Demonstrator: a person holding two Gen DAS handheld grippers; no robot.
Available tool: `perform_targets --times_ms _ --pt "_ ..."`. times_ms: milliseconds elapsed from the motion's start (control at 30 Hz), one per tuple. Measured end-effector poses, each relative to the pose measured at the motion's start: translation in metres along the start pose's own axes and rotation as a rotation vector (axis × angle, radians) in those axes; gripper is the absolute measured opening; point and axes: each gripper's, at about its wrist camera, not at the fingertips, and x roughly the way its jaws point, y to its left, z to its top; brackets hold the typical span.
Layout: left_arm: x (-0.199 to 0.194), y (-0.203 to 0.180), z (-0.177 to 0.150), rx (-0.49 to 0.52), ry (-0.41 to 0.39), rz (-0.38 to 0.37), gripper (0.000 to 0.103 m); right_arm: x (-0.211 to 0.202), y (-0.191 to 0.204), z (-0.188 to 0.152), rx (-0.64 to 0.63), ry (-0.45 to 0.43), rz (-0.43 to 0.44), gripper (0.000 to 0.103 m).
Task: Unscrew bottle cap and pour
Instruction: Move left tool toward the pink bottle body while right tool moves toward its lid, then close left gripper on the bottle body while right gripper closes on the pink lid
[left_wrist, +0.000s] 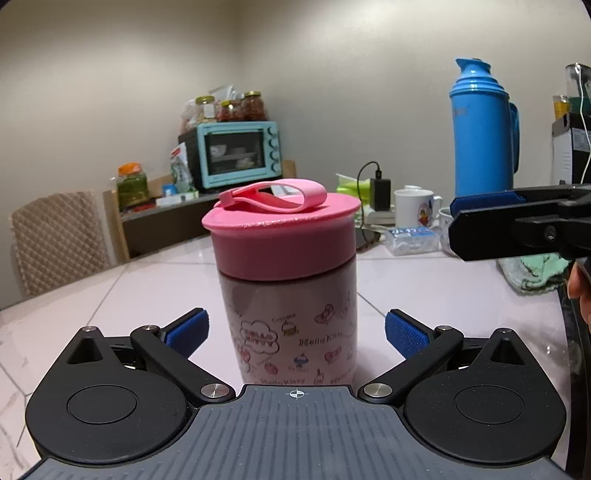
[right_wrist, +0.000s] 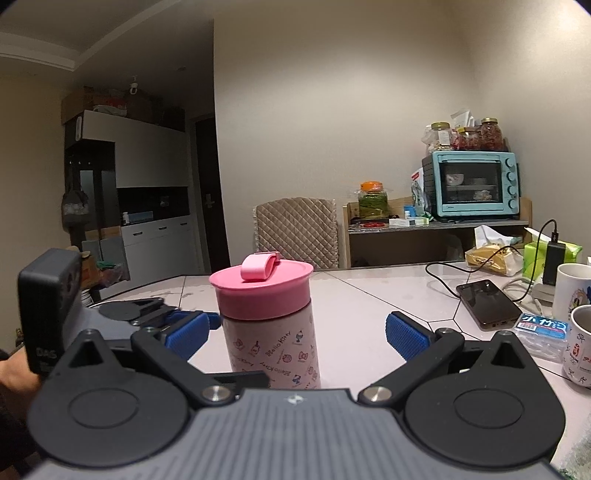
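Note:
A pink Hello Kitty bottle (left_wrist: 291, 325) stands upright on the white tiled table, its pink screw cap (left_wrist: 282, 240) with a loop strap on top. My left gripper (left_wrist: 293, 334) is open, its blue-padded fingers apart on either side of the bottle's lower body, not touching. The bottle (right_wrist: 271, 343) and cap (right_wrist: 263, 291) also show in the right wrist view, between the open fingers of my right gripper (right_wrist: 297, 336). The left gripper (right_wrist: 192, 325) shows there low beside the bottle. The right gripper (left_wrist: 491, 221) appears at the right, level with the cap.
White mugs (right_wrist: 574, 295), a packet of wipes (right_wrist: 541, 330), a phone (right_wrist: 487, 302) with a charging cable and a tissue pack lie at the table's right. A blue thermos (left_wrist: 480, 129) stands at the back right. A green cloth (left_wrist: 535, 273) lies nearby. A chair (right_wrist: 295, 232) stands behind.

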Motion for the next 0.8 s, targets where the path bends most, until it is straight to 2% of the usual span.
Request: perform_targets --times_ms 300,800 --pt "0.013 0.005 0.0 -0.009 -0.037 -0.022 0.103 0.009 -0.004 0.003 -0.003 -0.005 0.01 0.103" --pt "0.02 0.017 0.003 -0.006 -0.05 -0.094 0.103 0.027 -0.003 0.005 -0.039 -0.005 0.062 0.103"
